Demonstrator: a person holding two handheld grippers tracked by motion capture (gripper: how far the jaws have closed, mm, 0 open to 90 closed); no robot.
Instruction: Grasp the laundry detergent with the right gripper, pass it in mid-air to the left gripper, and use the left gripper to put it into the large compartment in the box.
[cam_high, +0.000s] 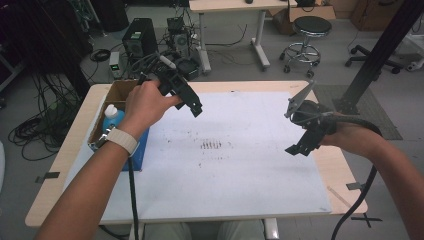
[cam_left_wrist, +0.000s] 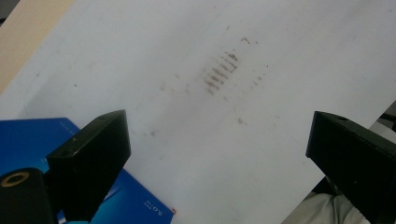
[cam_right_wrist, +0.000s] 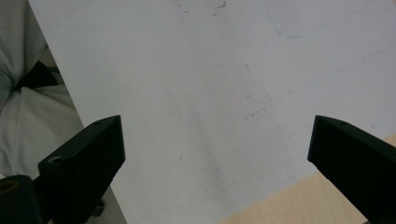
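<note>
My left gripper (cam_high: 196, 109) hangs above the white sheet (cam_high: 240, 170) at the table's back left, beside a cardboard box (cam_high: 119, 92). Its jaws stand wide open with nothing between them, as the left gripper view (cam_left_wrist: 219, 130) shows. Below it lie dark smudge marks (cam_left_wrist: 219, 72) on the sheet and a blue box (cam_left_wrist: 28, 140). My right gripper (cam_high: 298, 147) hovers over the sheet's right side. In the right gripper view (cam_right_wrist: 217, 135) its jaws are also wide open and empty over bare sheet near the wooden table edge (cam_right_wrist: 289, 200).
The cardboard box holds a bottle (cam_high: 112, 117) with a white cap. The blue box (cam_high: 139, 150) lies against it. The smudge marks (cam_high: 211, 145) sit mid-sheet. Behind the table are a stool (cam_high: 306, 37), a computer tower (cam_high: 139, 37) and floor cables (cam_high: 30, 130).
</note>
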